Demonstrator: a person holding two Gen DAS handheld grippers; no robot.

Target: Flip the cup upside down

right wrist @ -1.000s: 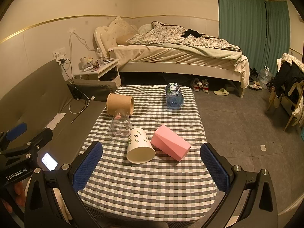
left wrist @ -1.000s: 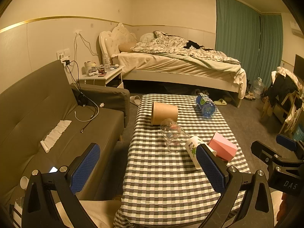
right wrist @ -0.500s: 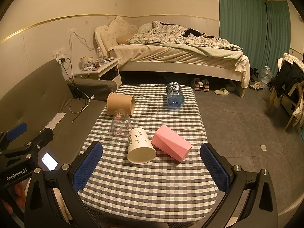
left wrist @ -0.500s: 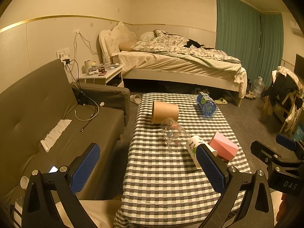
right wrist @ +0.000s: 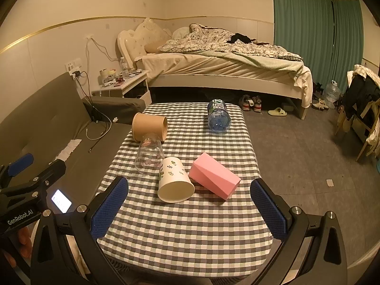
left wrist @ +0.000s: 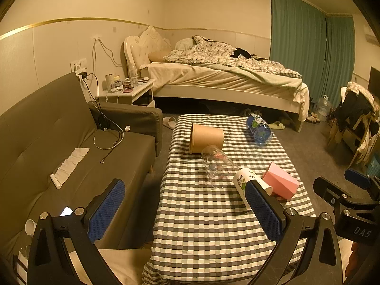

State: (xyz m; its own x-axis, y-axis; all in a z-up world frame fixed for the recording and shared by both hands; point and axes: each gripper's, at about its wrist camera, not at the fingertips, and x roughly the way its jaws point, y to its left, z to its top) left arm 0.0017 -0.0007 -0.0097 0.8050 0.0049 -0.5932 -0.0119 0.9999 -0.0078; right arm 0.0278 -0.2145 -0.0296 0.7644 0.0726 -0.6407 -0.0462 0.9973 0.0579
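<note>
Three cups lie on their sides on the checked table (right wrist: 180, 232). A white paper cup with a leaf print (right wrist: 174, 181) (left wrist: 244, 179) has its mouth toward me. A clear glass cup (right wrist: 149, 157) (left wrist: 219, 168) lies left of it, and a brown paper cup (right wrist: 149, 127) (left wrist: 206, 137) lies behind the glass. My right gripper (right wrist: 190, 210) is open, held above the near table edge, short of the white cup. My left gripper (left wrist: 185, 210) is open at the table's near left side; its right finger hides part of the white cup.
A pink block (right wrist: 213, 177) lies right of the white cup. A blue water bottle (right wrist: 218, 116) lies on its side at the table's far end. A grey sofa (left wrist: 59, 142) runs along the left; a bed (right wrist: 225, 68) stands behind. A lit phone (right wrist: 61, 200) rests on the sofa.
Both grippers stay open. The views have shifted only slightly; the objects on the table have not moved.
</note>
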